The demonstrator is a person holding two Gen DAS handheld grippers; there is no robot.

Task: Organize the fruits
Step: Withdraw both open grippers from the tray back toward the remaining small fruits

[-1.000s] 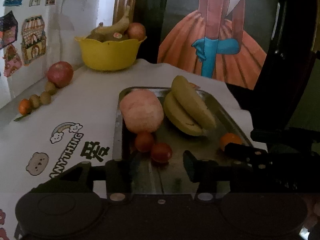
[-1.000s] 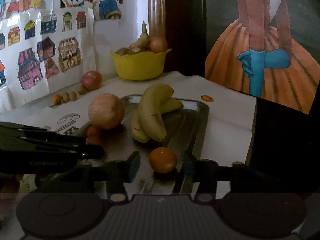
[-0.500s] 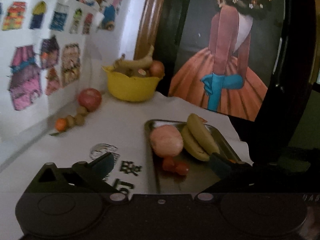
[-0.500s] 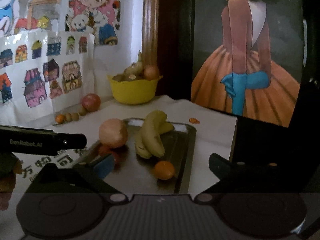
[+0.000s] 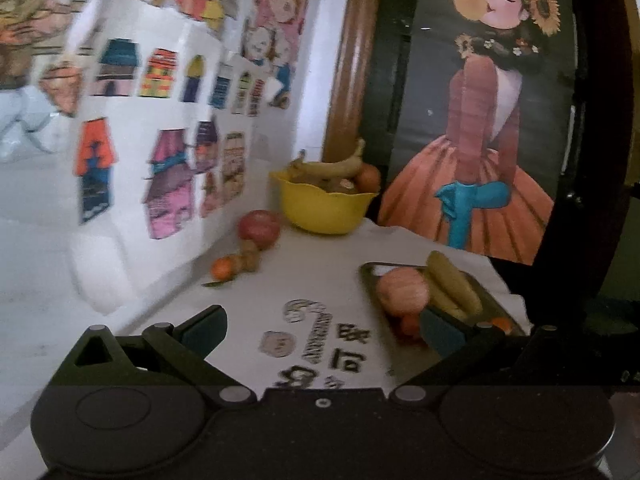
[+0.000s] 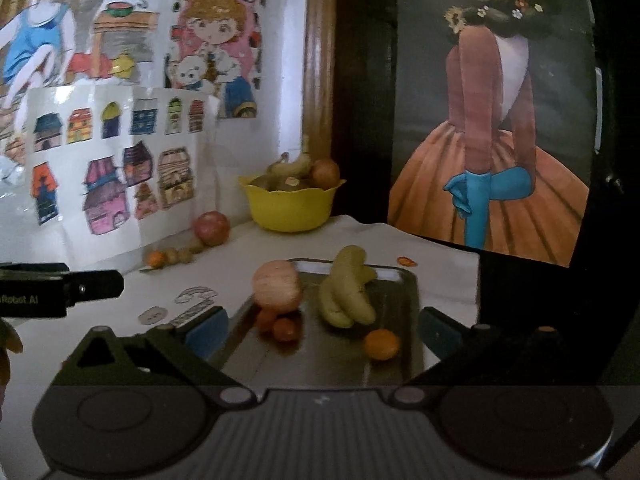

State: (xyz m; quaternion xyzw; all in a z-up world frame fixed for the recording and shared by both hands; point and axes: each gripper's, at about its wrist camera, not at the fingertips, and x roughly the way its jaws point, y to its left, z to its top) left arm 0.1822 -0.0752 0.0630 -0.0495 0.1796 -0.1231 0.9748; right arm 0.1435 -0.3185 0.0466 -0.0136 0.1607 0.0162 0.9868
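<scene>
A metal tray on the white table holds a pale apple, bananas, two small red fruits and an orange. The tray also shows in the left wrist view, with the apple and bananas. My right gripper is open and empty, held back from the tray's near edge. My left gripper is open and empty, over the tablecloth left of the tray. Its side shows in the right wrist view.
A yellow bowl of fruit stands at the back by the wall. A red apple, small brown fruits and a small orange lie in a row along the left wall. A framed picture stands behind the table.
Both grippers have opened wide and drawn back and up from the tray. The orange that sat between the right fingers now lies free on the tray. The left gripper has swung left.
</scene>
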